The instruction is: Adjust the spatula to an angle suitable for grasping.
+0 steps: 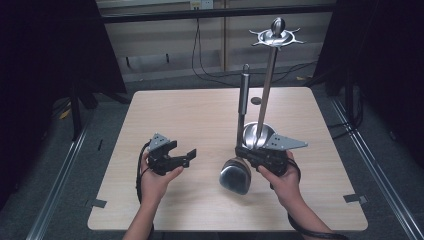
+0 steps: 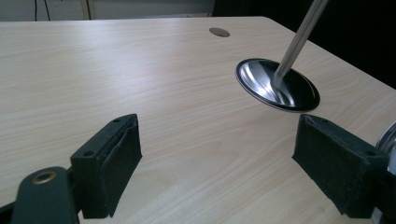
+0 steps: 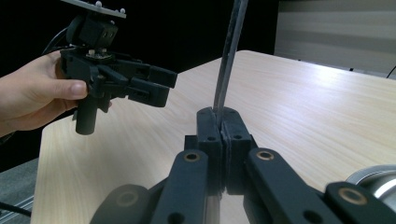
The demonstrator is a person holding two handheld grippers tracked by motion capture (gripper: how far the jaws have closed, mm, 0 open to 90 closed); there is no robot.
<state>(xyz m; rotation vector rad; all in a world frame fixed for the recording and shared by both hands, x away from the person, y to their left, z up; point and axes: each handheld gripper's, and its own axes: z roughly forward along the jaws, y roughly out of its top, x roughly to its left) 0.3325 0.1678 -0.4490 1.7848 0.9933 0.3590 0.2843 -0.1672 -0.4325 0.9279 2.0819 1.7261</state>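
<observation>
A steel ladle stands upright, its handle (image 1: 243,95) pointing up and its bowl (image 1: 236,176) low over the table by my right hand. My right gripper (image 1: 248,150) is shut on the thin lower part of the handle (image 3: 228,65), pads pressed together around it (image 3: 223,122). A metal utensil stand with a round base (image 1: 258,134) and a hooked top (image 1: 276,36) stands just behind. My left gripper (image 1: 184,154) hovers left of the ladle, open, with only bare table between its pads (image 2: 114,161). Its view shows the stand's base (image 2: 278,84) ahead to the right.
The wooden table (image 1: 190,115) has a small round grommet (image 1: 256,100) near its far edge. Dark curtains hang at both sides, and cables run along the floor behind. In the right gripper view, the other hand holds the left gripper (image 3: 156,86) over the table's left side.
</observation>
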